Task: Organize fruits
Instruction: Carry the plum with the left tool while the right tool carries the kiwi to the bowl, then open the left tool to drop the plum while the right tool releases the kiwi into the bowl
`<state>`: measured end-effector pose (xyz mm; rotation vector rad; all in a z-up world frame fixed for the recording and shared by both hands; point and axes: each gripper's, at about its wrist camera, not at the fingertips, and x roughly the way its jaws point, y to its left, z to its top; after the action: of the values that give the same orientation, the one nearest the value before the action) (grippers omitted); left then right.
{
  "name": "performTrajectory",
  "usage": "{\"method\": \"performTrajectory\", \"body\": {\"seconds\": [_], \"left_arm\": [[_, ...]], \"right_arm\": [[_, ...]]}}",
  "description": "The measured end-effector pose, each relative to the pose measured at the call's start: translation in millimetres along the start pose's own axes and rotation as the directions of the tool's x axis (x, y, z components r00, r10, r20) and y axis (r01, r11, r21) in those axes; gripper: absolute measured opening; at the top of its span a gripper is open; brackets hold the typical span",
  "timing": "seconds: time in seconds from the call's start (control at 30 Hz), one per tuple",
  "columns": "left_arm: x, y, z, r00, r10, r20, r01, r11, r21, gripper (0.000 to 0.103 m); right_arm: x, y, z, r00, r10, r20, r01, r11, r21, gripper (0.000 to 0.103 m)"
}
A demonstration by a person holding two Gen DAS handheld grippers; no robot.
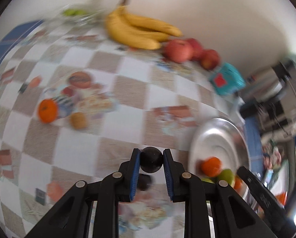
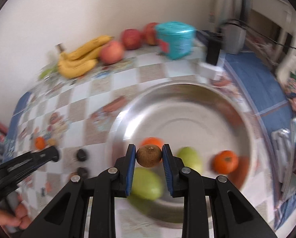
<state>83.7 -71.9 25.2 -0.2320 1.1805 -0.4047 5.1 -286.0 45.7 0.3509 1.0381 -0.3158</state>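
The left hand-held gripper (image 1: 151, 162) is clamped on a round dark fruit (image 1: 151, 162) at its tips, above the tabletop (image 1: 128, 109). The right hand-held gripper (image 2: 149, 158) pinches a brown kiwi (image 2: 149, 158), long axis crosswise between the pads, stem end up, over the bowl (image 2: 187, 103) holding oranges (image 2: 225, 162) and green fruit (image 2: 147, 184).

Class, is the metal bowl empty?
No. The bowl holds two oranges and two green fruits.
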Motion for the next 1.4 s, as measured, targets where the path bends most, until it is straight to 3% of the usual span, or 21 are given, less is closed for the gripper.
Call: {"method": "performTrajectory", "body": {"seconds": [0.2,0.43,1.0,1.4], "left_arm": [[12,-60,-11,0.999,-0.03,-0.012,0.031,0.984,0.176,0.025],[31,-94,-10,1.0,-0.003,0.01,0.0,0.962,0.273,0.025],[85,-129,2,0.999,0.032,0.014,-0.035,0.942,0.334,0.025],[84,-136,-7,0.999,0.033,0.029,-0.041,0.934,0.355,0.026]], "right_arm": [[0,-46,3,0.999,-0.029,0.014,0.027,0.993,0.113,0.028],[11,-64,6,0.999,-0.003,0.041,-0.004,0.988,0.151,0.028],[39,-71,12,1.0,-0.026,0.016,0.023,0.984,0.177,0.028],[38,-78,12,0.999,-0.042,0.0,0.041,0.982,0.185,0.028]]}}
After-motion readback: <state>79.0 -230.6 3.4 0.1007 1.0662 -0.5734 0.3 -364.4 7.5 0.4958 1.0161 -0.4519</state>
